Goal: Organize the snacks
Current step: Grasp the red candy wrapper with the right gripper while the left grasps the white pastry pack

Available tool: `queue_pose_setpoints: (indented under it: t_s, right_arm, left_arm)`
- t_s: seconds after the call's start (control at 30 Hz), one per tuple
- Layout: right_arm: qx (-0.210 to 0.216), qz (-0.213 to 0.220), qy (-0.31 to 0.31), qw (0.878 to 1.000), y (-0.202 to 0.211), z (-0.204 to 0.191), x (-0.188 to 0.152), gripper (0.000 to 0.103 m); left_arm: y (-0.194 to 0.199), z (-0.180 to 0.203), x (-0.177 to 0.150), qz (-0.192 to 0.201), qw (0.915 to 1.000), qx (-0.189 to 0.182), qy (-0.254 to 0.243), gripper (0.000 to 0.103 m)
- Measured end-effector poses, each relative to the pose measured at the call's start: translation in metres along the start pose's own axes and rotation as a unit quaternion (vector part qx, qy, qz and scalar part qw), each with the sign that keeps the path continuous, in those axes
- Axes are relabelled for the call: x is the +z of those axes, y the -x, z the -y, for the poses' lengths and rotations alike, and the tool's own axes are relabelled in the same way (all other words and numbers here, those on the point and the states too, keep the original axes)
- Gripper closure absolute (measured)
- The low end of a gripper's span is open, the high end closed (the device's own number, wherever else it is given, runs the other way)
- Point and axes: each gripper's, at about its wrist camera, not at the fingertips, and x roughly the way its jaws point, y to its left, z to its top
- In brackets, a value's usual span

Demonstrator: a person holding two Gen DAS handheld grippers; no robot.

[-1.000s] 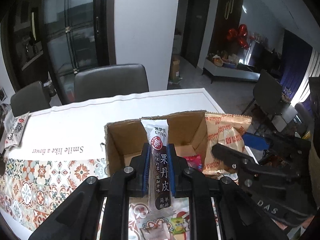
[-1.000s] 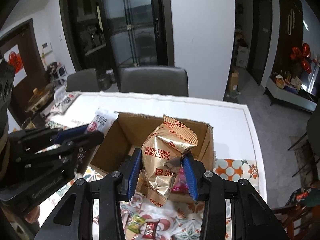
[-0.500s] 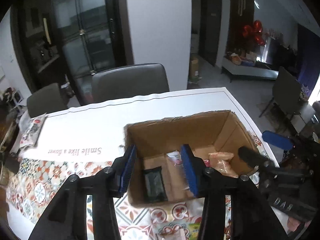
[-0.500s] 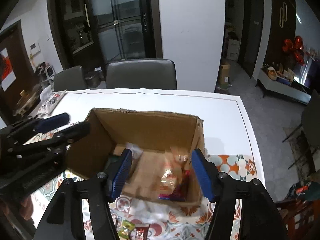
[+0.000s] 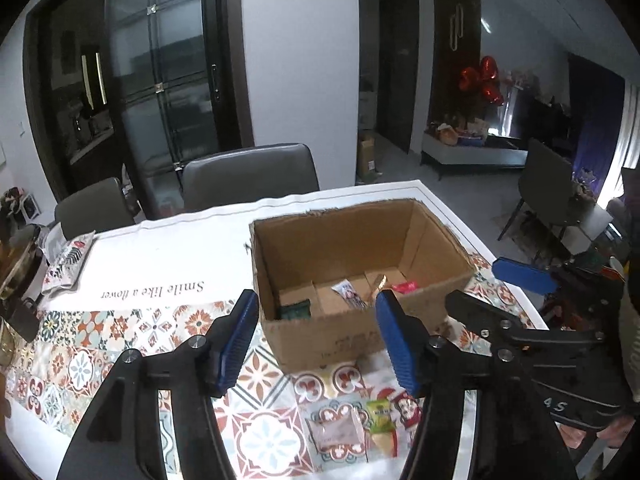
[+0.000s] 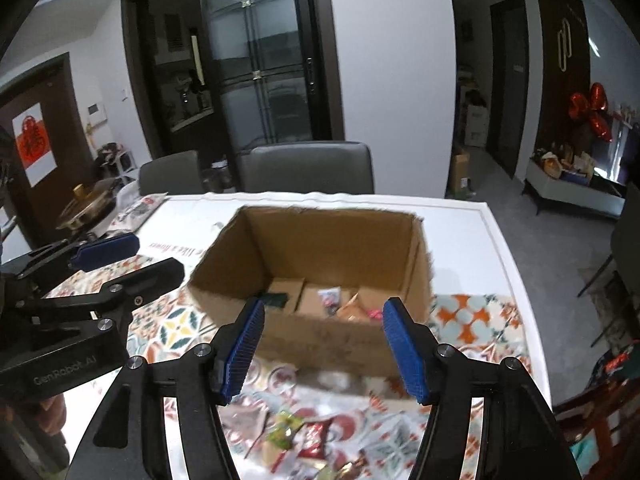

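Grey chairs [image 5: 250,178] stand behind the cardboard box [image 5: 360,276] on the table [image 5: 168,248]

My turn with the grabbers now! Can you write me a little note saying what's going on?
Left gripper: jaws opening, nothing between them.
Right gripper: jaws open and empty.
Both sit just in front of the cardboard box.
Done: a dark green packet, a white bar wrapper, a gold biscuit bag and a pink packet lie in the box.
Left: a pale pink packet, a green packet and a red packet wait on the patterned tablecloth near you.
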Motion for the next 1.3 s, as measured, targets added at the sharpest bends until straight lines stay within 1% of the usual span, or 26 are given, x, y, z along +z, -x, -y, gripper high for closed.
queue_pose_setpoints:
  t_s: [0.17, 0.33, 0.47, 0.57, 0.73, 0.87, 1.07, 1.3]
  right_arm:
    - [-0.004, -0.001, 0.009, 1.000, 0.007, -0.016, -0.019, 0.040]
    - [-0.001, -0.005, 0.016, 1.000, 0.011, -0.027, -0.041, 0.040]
    - [0.003, -0.012, 0.009, 1.000, 0.011, -0.029, -0.057, 0.040]
    - [0.005, -0.019, 0.004, 1.000, 0.010, -0.028, -0.069, 0.040]
    - [0.005, -0.029, -0.005, 1.000, 0.006, -0.025, -0.085, 0.040]
    - [0.006, -0.043, -0.007, 0.999, -0.001, -0.026, -0.099, 0.040]
    - [0.000, -0.074, -0.007, 0.997, -0.020, -0.025, -0.119, 0.040]
    - [-0.008, -0.109, -0.012, 0.994, -0.045, -0.018, -0.138, 0.041]
  left_arm:
    - [0.007, -0.006, -0.022, -0.006, 0.9999, -0.009, 0.007, 0.042]
    - [0.008, -0.007, -0.042, -0.022, 0.9995, -0.018, 0.011, 0.042]
    - [0.010, -0.005, -0.064, -0.027, 0.9992, -0.023, 0.016, 0.042]
    - [0.012, -0.004, -0.078, -0.028, 0.9993, -0.019, 0.014, 0.041]
    - [0.010, -0.002, -0.097, -0.036, 0.9990, -0.023, 0.012, 0.041]
    - [0.002, -0.002, -0.113, -0.047, 0.9982, -0.032, 0.018, 0.041]
    - [-0.021, -0.002, -0.131, -0.078, 0.9958, -0.040, 0.026, 0.041]
    - [-0.051, -0.002, -0.149, -0.104, 0.9933, -0.039, 0.033, 0.041]
